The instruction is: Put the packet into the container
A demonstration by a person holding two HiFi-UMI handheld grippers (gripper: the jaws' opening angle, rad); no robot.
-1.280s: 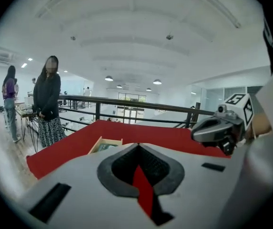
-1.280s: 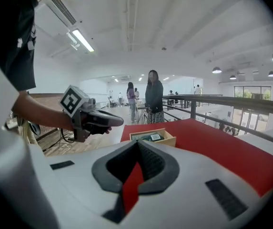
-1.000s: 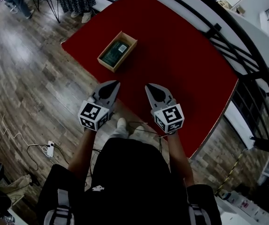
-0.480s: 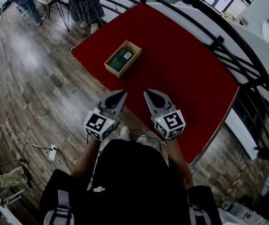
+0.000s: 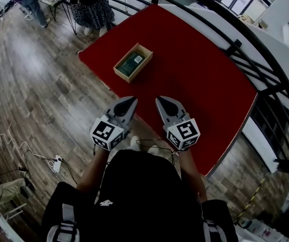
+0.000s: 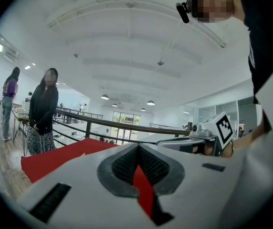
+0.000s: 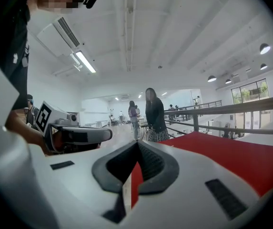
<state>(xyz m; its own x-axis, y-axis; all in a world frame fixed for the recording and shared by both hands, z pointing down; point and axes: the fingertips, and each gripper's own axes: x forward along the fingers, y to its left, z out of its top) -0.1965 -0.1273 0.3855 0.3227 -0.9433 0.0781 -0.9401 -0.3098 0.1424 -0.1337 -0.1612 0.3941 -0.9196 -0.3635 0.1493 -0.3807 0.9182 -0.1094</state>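
Observation:
In the head view a dark green packet (image 5: 131,62) lies inside an open cardboard container (image 5: 146,53) on the red table (image 5: 194,69), near its left corner. My left gripper (image 5: 132,101) and right gripper (image 5: 159,101) hover side by side at the table's near edge, well short of the container. Both are shut with nothing between their jaws. In the left gripper view the left gripper (image 6: 137,149) points level over the red table (image 6: 55,157), with the right gripper (image 6: 193,142) beside it. In the right gripper view the right gripper (image 7: 137,147) is shut too, and the left gripper (image 7: 79,136) shows at its left.
A black railing (image 5: 245,44) runs along the table's far and right sides. Wood floor (image 5: 38,84) lies left of the table, with a power strip and cable (image 5: 53,161). Two people (image 5: 86,4) stand beyond the table's far-left corner; one person (image 6: 43,111) shows in the left gripper view.
The view shifted a little over the second, so the container sits slightly higher and to the right in the picture. Both grippers stayed shut and side by side.

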